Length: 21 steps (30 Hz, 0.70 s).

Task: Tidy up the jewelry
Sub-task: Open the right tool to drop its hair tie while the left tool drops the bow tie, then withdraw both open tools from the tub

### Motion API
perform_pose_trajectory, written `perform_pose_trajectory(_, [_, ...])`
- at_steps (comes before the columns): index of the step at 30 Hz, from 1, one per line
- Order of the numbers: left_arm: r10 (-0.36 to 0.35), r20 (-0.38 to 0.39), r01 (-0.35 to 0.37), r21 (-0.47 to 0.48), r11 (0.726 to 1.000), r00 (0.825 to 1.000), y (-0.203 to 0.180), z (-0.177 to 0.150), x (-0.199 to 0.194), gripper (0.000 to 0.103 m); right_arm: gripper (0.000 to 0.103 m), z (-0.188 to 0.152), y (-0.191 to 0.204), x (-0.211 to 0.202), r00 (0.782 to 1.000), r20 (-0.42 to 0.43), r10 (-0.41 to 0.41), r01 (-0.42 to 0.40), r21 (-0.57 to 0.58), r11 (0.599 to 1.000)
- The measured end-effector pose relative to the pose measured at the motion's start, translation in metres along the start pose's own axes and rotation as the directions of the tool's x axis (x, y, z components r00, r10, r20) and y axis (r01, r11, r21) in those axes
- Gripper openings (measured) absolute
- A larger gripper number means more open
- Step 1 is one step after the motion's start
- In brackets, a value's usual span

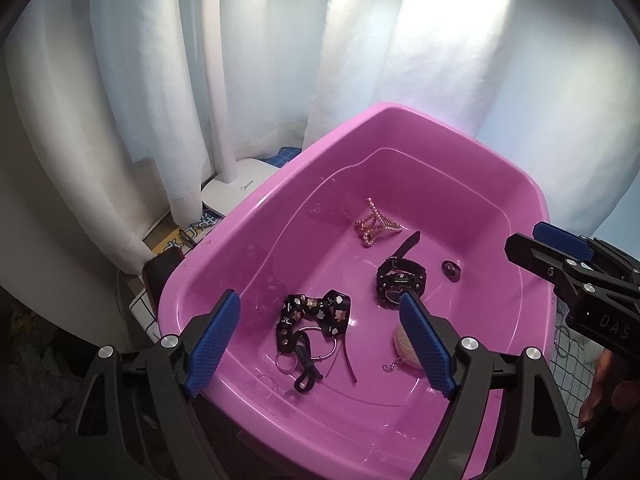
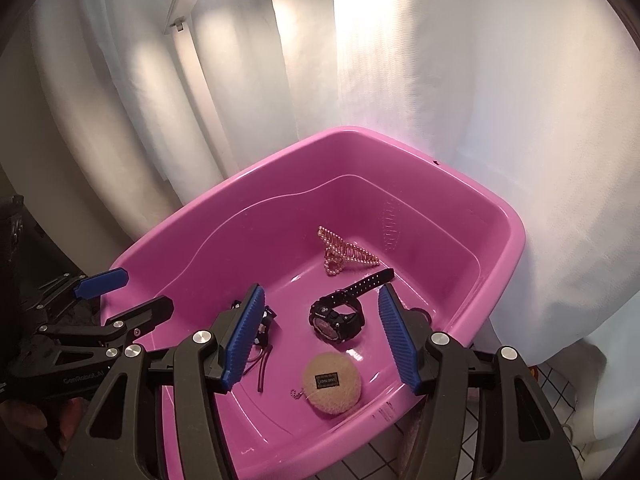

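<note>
A pink plastic basin [image 1: 200, 264] holds the jewelry. A pearl hair clip [image 1: 374, 226] lies at the far side. Nearer are a black watch [image 1: 400, 276] and a small dark ring-like piece [image 1: 452, 270]. A black patterned strap with metal rings [image 1: 316, 312] lies under my left gripper [image 1: 320, 300], which hovers open with nothing between its pads. A beige round puff on a bead chain [image 2: 332, 384] lies below my right gripper [image 2: 322, 294], also open and empty, above the watch [image 2: 338, 318]. The clip [image 2: 346, 252] shows beyond it.
White curtains hang behind the basin [image 2: 516, 236]. A white lamp base [image 1: 244, 188] and a dark phone [image 1: 160, 272] sit to the basin's left. The other gripper [image 1: 524, 240] reaches over the right rim, with a person's hand [image 1: 600, 392] behind it.
</note>
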<state>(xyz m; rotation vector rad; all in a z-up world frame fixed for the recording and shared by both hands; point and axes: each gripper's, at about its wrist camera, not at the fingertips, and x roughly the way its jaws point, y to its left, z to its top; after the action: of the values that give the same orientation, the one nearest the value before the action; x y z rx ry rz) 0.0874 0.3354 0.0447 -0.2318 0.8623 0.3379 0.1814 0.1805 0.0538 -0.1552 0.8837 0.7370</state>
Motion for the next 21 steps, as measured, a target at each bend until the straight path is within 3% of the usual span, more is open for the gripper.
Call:
perform_pose_trajectory(12, [0.025,0.016,-0.025,0.008,1.000,1.000,-0.008,-0.006,-0.017,0.086,0.062,-0.015,-0.007,-0.035,0.998,0.055,-0.002,0.002,0.007,1.000])
perform_pose_trajectory(21, [0.020,0.070,-0.024,0.053,0.998,0.997,-0.035,-0.022,-0.042,0.089,0.064,-0.048,-0.033,-0.072,0.995,0.095,-0.016,0.010,0.064,0.998])
